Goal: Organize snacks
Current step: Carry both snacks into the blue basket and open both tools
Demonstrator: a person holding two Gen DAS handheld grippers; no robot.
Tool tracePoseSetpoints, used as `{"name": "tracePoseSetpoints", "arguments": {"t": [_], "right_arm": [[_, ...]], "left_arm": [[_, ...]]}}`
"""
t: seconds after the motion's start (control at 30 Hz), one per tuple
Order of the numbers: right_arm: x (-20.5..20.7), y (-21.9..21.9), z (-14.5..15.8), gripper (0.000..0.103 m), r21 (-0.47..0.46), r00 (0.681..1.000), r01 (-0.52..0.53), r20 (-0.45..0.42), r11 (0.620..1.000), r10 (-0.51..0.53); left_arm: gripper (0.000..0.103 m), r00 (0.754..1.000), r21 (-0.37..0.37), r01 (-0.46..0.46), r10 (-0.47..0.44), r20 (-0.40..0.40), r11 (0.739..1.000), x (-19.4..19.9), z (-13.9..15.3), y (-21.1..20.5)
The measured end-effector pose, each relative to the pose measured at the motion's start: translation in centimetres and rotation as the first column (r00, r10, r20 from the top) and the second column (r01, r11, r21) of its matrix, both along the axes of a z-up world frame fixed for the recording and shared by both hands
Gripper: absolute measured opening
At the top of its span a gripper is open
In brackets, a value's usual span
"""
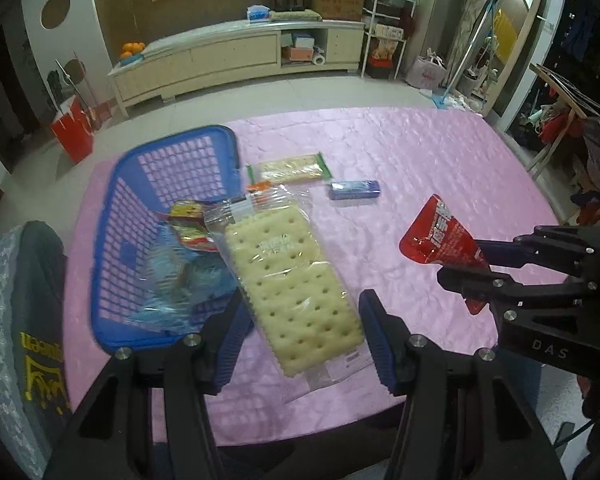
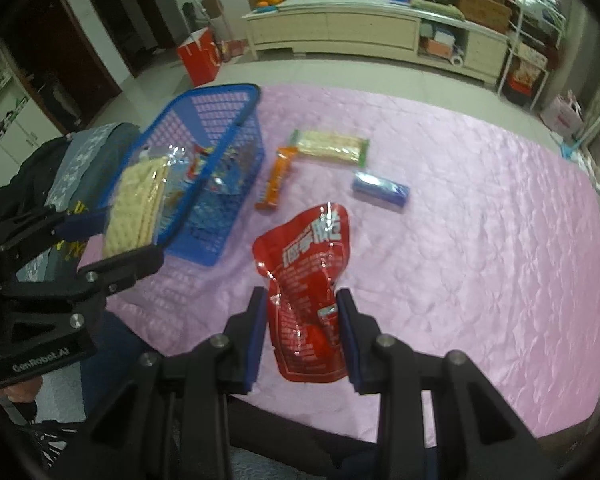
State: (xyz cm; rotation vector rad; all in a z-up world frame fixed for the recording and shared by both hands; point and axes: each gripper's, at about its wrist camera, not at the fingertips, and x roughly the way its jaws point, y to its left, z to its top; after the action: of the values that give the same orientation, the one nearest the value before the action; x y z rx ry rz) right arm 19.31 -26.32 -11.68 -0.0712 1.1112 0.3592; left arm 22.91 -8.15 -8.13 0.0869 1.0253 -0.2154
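Left gripper [image 1: 300, 340]: my jaws are clamped on the crackers [image 1: 296, 284], a clear pack held by its long edges.
Crackers: lifted off the table [image 1: 440, 168], hanging beside the basket [image 1: 112, 240], near its right wall.
Right gripper [image 2: 302, 340]: my jaws pinch the red pouch [image 2: 308, 276] at its lower half.
Red pouch: in the air over the pink cloth, well right of the basket.
Basket: blue, on the table's left side; it holds a few wrapped snacks, blurred.
Orange bar [image 2: 278, 178]: flat on the cloth just right of the basket.
Green-ended pack [image 2: 332, 146]: lying beyond the orange bar.
Blue pack [image 2: 380, 190]: lying right of both, apart from them.
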Motion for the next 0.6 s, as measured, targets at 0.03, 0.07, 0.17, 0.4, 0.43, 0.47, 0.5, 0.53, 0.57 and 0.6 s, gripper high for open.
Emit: {"name": "tracePoseSetpoints", "arguments": {"t": [0.03,0.07,0.17,0.4,0.43,0.47,0.5,0.53,0.57,0.6], "right_arm": [[0.1,0.6,0.2,0.039,0.002,1.0,-0.009,0.001,1.0,0.009],[0.1,1.2,0.3,0.038,0.005,1.0,-0.019,-0.001,1.0,0.019],[0.4,2.6,0.5,0.038,0.004,0.999,-0.045,-0.006,0.999,0.045],[1.7,6.3,1.1,0.039,0.029,0.996,-0.088,-0.017,0.996,0.088],[2.0,6.9,1.1,0.039,0.027,0.995,-0.096,-0.017,0.995,0.097],[2.1,7.5,1.1,0.039,0.029,0.994,-0.104,-0.016,0.994,0.104],[2.3,8.0,1.1,0.039,0.028,0.994,-0.108,-0.02,0.994,0.109],[2.6,8.6,0.9,0.039,0.026,0.993,-0.112,-0.026,0.993,0.113],[2.9,9.1,0.8,0.039,0.032,0.992,-0.119,-0.03,0.992,0.12],[3.2,9.6,0.6,0.039,0.037,0.991,-0.128,-0.035,0.991,0.13]], "left_arm": [[0.053,1.0,0.005,-0.007,0.007,0.01,1.0,-0.2,0.4,0.7],[0.053,1.0,0.006,-0.019,0.019,0.017,1.0,-0.2,0.6,1.4],[0.053,0.998,0.014,-0.051,0.051,0.025,0.999,-0.1,1.1,3.4],[0.053,0.996,0.052,-0.089,0.088,0.029,0.995,0.5,1.3,7.4],[0.053,0.995,0.053,-0.094,0.092,0.029,0.994,0.6,1.3,7.7],[0.053,0.995,0.055,-0.101,0.1,0.031,0.993,0.8,1.3,8.3],[0.053,0.994,0.054,-0.108,0.106,0.032,0.993,1.0,1.2,8.7],[0.053,0.993,0.052,-0.114,0.113,0.033,0.992,1.0,1.2,9.2],[0.053,0.993,0.048,-0.118,0.117,0.033,0.992,1.0,1.2,9.5],[0.053,0.992,0.043,-0.121,0.119,0.03,0.992,1.2,1.0,9.9]]}}
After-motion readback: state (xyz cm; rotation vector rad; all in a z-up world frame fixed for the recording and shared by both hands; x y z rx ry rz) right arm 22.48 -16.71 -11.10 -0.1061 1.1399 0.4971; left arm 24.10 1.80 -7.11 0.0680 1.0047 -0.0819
